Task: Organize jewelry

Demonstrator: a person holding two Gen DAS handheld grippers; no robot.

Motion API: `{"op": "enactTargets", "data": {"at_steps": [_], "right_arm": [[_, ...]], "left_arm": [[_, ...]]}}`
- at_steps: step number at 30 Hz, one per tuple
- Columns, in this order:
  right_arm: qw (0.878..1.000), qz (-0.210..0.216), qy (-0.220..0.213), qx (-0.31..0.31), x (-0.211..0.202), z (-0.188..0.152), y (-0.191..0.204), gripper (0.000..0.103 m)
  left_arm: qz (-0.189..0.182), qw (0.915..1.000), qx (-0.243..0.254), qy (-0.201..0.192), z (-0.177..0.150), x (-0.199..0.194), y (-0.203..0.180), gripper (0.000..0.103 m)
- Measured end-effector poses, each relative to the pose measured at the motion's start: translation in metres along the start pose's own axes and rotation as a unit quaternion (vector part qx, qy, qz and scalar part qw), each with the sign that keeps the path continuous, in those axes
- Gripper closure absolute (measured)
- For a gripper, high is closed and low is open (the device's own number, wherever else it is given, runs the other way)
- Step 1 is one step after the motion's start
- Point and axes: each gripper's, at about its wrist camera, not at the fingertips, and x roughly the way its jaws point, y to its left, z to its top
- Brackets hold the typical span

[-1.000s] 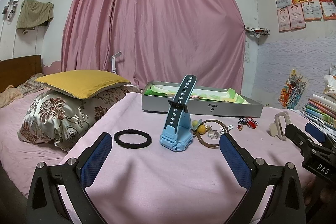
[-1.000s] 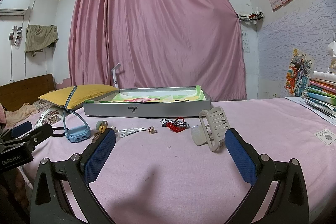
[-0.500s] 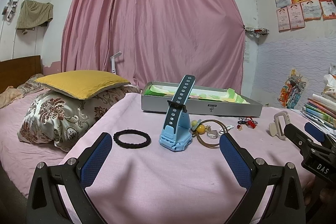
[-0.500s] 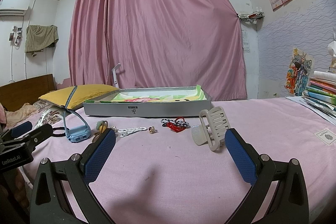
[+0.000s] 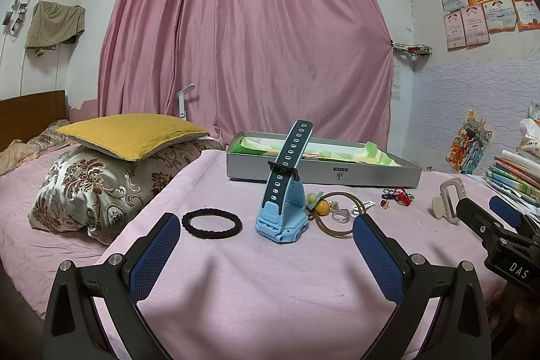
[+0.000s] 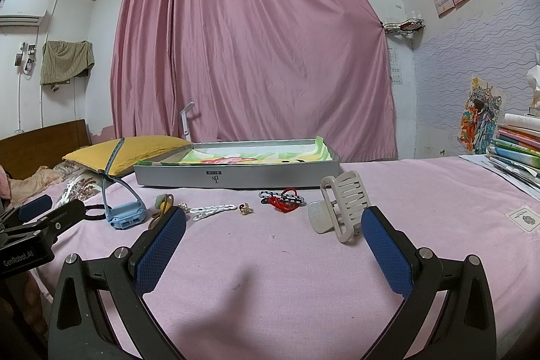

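Watch (image 5: 281, 211): stands on the sheet dead ahead of your spread, empty left gripper (image 5: 265, 237), strap axis leaning up-right toward the box (image 5: 324, 172); right gripper (image 6: 273, 230), also spread and empty, sits nearer the clip (image 6: 342, 206).

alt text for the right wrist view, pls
The open right hand-held gripper hovers empty over a pink bedsheet, nearest a beige hair claw. Behind lie small jewelry pieces, a blue watch and an open grey box.
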Motion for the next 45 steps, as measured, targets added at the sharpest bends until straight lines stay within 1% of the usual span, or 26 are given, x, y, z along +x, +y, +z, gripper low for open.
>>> {"op": "enactTargets", "data": {"at_steps": [32,35,39,41,45], "right_arm": [[1.0,0.002,0.001,-0.001,0.003,-0.002,0.0,0.001],[1.0,0.012,0.014,-0.012,0.008,0.0,0.002,0.001],[0.998,0.029,0.046,-0.022,0.016,0.004,-0.004,0.001],[0.997,0.027,0.057,-0.033,0.018,0.007,-0.003,0.001],[0.995,0.024,0.077,-0.054,0.03,0.019,-0.007,0.001]], "left_arm": [[0.0,1.0,0.001,0.002,0.0,0.0,0.0,0.001],[-0.007,0.9999,0.004,0.008,0.001,0.001,0.0,0.001],[-0.028,0.9994,0.01,0.02,0.006,0.004,0.004,0.001],[-0.039,0.9988,0.012,0.027,0.01,0.008,0.007,0.001],[-0.057,0.9968,0.012,0.054,0.019,0.023,0.008,0.001]]}}
